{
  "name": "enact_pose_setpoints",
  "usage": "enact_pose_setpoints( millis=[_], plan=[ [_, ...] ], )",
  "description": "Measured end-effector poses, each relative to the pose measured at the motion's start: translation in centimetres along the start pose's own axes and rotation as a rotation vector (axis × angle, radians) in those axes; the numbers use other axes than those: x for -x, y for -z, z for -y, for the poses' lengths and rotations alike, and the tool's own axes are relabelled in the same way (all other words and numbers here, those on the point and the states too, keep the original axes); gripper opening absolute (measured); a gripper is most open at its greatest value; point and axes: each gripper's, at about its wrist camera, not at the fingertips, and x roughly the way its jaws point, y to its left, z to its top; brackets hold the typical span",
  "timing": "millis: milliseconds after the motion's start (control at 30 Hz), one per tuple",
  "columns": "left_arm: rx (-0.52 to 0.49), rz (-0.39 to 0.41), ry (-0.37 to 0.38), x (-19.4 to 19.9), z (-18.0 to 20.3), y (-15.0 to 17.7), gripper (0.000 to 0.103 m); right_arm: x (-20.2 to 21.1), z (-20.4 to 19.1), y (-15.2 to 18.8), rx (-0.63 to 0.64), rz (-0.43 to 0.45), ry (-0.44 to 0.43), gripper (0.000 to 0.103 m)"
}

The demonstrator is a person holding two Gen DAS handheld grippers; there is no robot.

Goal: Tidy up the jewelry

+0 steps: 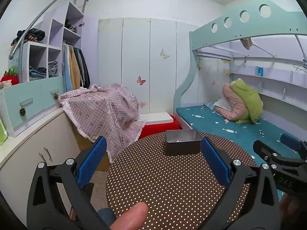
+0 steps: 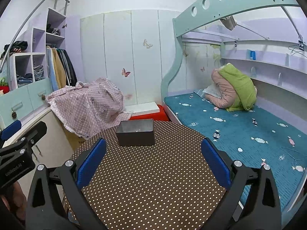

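A small dark rectangular metal tin [image 2: 135, 133] sits at the far edge of the round brown white-dotted tabletop [image 2: 149, 182], long axis running left to right, open top up, with a few small pale items inside. Both the left gripper [image 1: 153, 161] and right gripper [image 2: 153, 161] hover with jaws spread wide and empty, bare tabletop between them and the tin

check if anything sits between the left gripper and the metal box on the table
Nothing visible does. Only bare polka-dot tabletop lies between the open left gripper and the metal box. The right gripper is off to the side.

Open grey metal box [image 1: 182, 142] upright at table's far edge; perhaps small pale jewelry [image 1: 177, 140] inside
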Motion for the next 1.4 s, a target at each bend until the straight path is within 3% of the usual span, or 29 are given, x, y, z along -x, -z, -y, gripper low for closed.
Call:
enact_pose_setpoints(
  millis=[500, 1400],
  plan=[
    [0.025, 0.011, -0.025, 1.6, -2.2, -0.2, 0.098, 1.0, -2.4, 0.2, 0.049, 0.017, 0.002, 0.095],
    [0.048, 0.026, 0.001, 1.8, -1.9, -0.3, 0.098, 1.0, -2.6, 0.3, 0.047, 0.011, 0.013, 0.095]
  ],
)
